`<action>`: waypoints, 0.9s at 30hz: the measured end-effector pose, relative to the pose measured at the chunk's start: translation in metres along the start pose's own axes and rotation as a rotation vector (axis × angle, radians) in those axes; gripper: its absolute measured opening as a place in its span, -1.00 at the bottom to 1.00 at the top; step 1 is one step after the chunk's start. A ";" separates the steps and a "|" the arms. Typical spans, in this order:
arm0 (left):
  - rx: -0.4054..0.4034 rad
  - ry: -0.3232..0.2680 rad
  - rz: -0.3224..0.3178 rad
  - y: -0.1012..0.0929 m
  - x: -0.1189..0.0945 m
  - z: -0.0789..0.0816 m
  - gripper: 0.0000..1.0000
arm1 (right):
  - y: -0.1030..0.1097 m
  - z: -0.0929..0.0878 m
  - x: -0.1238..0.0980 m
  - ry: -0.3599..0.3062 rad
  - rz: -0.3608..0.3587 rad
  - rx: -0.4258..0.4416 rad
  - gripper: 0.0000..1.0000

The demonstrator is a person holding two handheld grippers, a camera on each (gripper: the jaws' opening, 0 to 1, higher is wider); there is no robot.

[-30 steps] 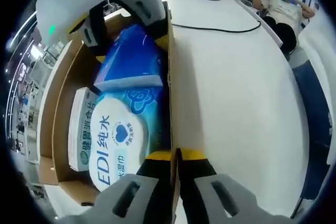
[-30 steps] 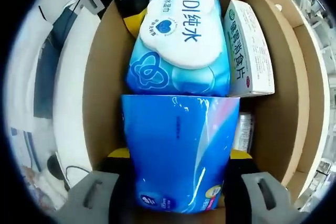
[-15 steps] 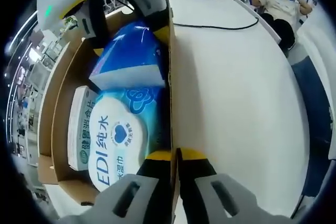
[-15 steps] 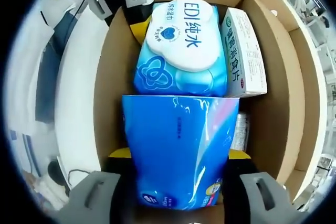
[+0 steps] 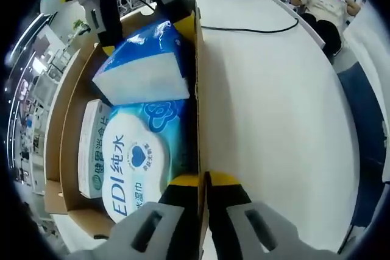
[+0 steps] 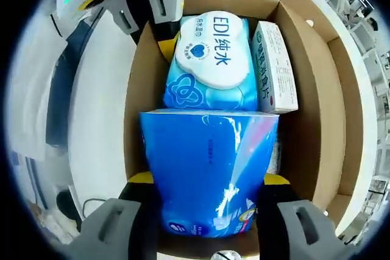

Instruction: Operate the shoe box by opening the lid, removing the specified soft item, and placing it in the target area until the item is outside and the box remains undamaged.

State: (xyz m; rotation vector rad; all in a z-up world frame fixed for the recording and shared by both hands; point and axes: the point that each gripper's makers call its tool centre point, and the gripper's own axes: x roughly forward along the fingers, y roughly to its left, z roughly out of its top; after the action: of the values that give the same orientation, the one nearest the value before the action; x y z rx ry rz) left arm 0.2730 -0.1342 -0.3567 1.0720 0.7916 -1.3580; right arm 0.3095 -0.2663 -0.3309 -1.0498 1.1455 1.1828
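Right gripper view: right gripper (image 6: pixel 207 181) clamps blue pack (image 6: pixel 210 172); left gripper (image 5: pixel 204 181) seemingly pinches box wall (image 5: pixel 197 89).

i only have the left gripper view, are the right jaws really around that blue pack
Observer: Yes. In the right gripper view the right gripper is shut on the blue pack, one jaw on each side.
Operator: anything hidden under it
Observer: A silvery item shows at the pack's edge; I cannot tell what it is.
Operator: and my left gripper
Observer: The left gripper is pinching the box wall beside the wet wipes.
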 end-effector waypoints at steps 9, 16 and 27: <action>-0.001 0.001 -0.002 0.000 0.001 0.001 -0.98 | -0.013 0.019 -0.025 -0.042 -0.041 -0.028 0.22; -0.003 -0.001 -0.002 0.000 0.001 0.001 -0.98 | -0.012 0.020 -0.022 -0.020 -0.032 -0.048 0.23; -0.002 -0.002 0.001 0.001 0.001 0.001 -0.98 | -0.010 0.020 -0.031 -0.011 -0.033 -0.052 0.23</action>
State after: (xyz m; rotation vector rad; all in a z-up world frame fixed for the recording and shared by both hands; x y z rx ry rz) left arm 0.2735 -0.1356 -0.3574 1.0696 0.7907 -1.3573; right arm 0.3202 -0.2511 -0.2969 -1.0960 1.0895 1.1961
